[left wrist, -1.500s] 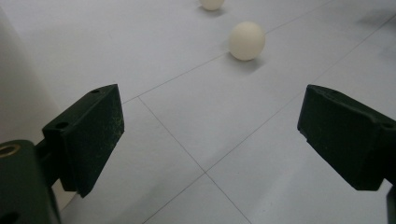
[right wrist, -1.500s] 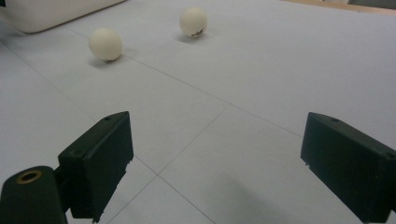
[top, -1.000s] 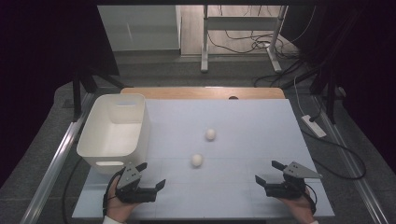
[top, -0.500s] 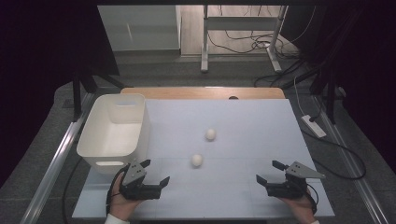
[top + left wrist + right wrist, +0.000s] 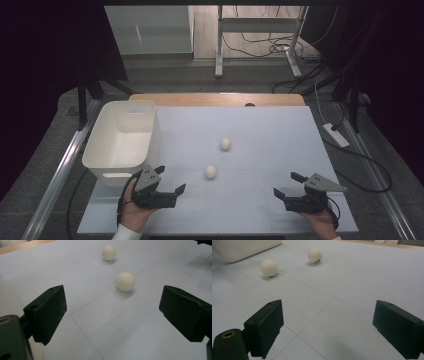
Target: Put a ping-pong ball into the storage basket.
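Tabletop (image 5: 260, 130), pale grey-white and marked with thin grid lines, is seen from the high view with two white balls lying on it. The nearer ball (image 5: 211, 171) is placed a little in front of and to the right of the left claw (image 5: 171, 181); the farther ball (image 5: 225, 144) is set just beyond it, toward the far edge, the two being near each other but apart. A white bin (image 5: 122, 142) is stood at the left side of the tabletop, just beyond the left claw.

The left claw is held low by a hand (image 5: 131, 212) at the near left edge, jaws spread wide and released, nothing between them. In the left gripper view the nearer ball (image 5: 125, 281) is framed between the open jaws but well ahead of them, untouched; the farther ball (image 5: 109, 252) is seen behind it.

The right claw (image 5: 287, 186) is held at the near right edge, well apart from both balls, jaws likewise released and empty. In the right gripper view both balls (image 5: 269, 267) (image 5: 315, 255) are seen at upper left, with a corner of the bin (image 5: 244, 247) beyond them.
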Demonstrator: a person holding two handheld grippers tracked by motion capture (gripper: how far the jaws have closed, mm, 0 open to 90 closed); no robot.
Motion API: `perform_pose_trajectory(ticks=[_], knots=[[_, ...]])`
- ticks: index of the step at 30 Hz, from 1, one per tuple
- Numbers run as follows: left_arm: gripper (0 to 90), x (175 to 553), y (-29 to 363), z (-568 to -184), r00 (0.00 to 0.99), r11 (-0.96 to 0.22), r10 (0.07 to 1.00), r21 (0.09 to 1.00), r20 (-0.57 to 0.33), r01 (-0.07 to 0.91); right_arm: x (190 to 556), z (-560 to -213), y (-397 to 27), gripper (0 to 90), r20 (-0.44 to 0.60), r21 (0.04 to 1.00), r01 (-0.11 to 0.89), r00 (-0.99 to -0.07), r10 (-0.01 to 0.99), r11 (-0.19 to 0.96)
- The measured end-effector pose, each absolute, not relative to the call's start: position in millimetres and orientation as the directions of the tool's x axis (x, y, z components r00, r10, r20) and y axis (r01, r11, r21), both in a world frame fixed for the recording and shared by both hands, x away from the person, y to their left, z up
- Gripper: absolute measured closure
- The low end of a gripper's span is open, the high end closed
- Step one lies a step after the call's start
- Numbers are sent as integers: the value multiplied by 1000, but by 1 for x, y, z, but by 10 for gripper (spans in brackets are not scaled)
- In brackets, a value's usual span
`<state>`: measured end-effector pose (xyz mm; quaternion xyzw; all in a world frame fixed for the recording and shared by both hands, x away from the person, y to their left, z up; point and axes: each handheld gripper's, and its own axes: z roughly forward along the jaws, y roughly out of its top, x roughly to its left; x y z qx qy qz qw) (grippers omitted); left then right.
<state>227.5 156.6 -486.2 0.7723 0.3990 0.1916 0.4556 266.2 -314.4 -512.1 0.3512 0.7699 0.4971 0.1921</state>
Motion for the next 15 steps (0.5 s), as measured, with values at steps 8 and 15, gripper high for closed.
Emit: perform_pose_trajectory(ticks=[8, 15], knots=[[85, 230, 147, -482, 622, -287, 781, 852, -57, 438, 265, -512, -315, 98, 52, 898, 352, -680, 731, 264], [86, 233, 143, -478, 630, -296, 775, 852, -51, 432, 266, -513, -315, 99, 53, 898, 353, -680, 731, 263]])
